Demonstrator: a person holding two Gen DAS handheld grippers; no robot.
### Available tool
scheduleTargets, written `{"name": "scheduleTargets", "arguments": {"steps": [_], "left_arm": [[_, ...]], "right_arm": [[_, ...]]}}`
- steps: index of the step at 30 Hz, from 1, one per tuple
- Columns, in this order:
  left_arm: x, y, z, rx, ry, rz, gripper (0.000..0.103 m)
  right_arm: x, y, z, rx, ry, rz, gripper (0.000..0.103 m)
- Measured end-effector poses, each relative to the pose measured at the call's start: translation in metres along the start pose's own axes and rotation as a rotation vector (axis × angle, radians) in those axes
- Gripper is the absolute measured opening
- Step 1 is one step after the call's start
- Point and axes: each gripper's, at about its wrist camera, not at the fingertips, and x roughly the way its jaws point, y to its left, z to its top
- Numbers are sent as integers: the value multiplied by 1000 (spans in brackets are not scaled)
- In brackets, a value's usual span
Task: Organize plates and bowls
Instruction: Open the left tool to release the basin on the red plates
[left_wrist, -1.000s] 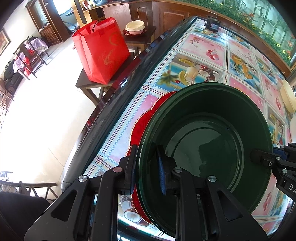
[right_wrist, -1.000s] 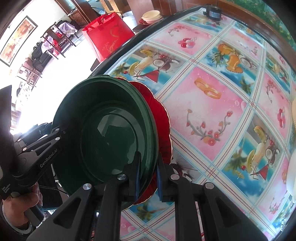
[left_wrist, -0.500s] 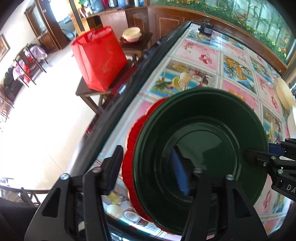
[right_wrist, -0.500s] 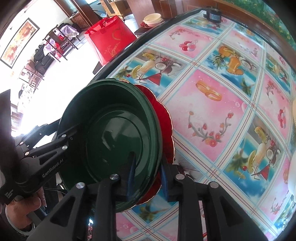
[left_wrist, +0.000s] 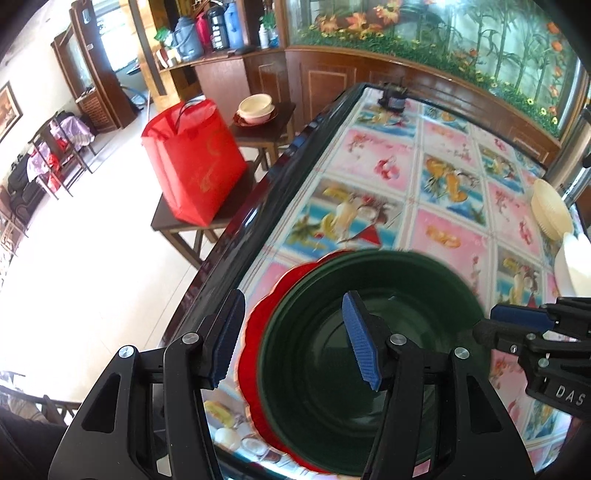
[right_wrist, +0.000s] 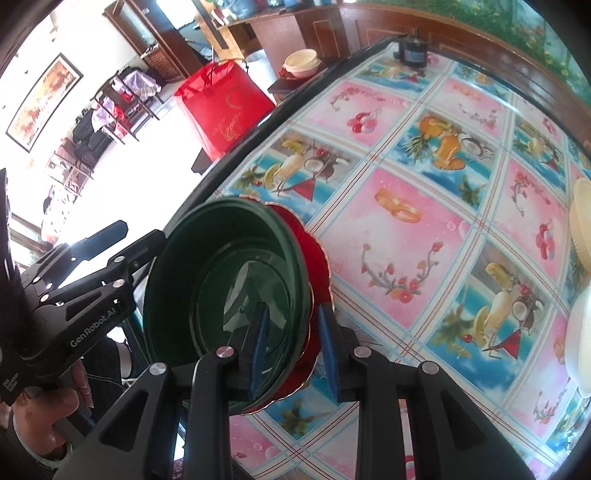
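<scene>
Green bowl stacked on red plate, near table edge. Left tongs spread wide, gripping nothing. Right tongs straddling both rims, slightly parted.

Table, fruit-print cloth: red plate near edge, cream bowls far side.
</scene>
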Motion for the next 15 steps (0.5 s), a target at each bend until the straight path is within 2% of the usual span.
{"name": "scheduleTargets", "arguments": {"steps": [5, 15], "left_arm": [[-6, -29, 18, 39, -31, -39, 56], [-4, -117, 43, 166, -57, -132, 56]], "right_arm": [[-16, -14, 0, 32, -42, -16, 27], [-52, -85, -16, 195, -115, -79, 32]]}}
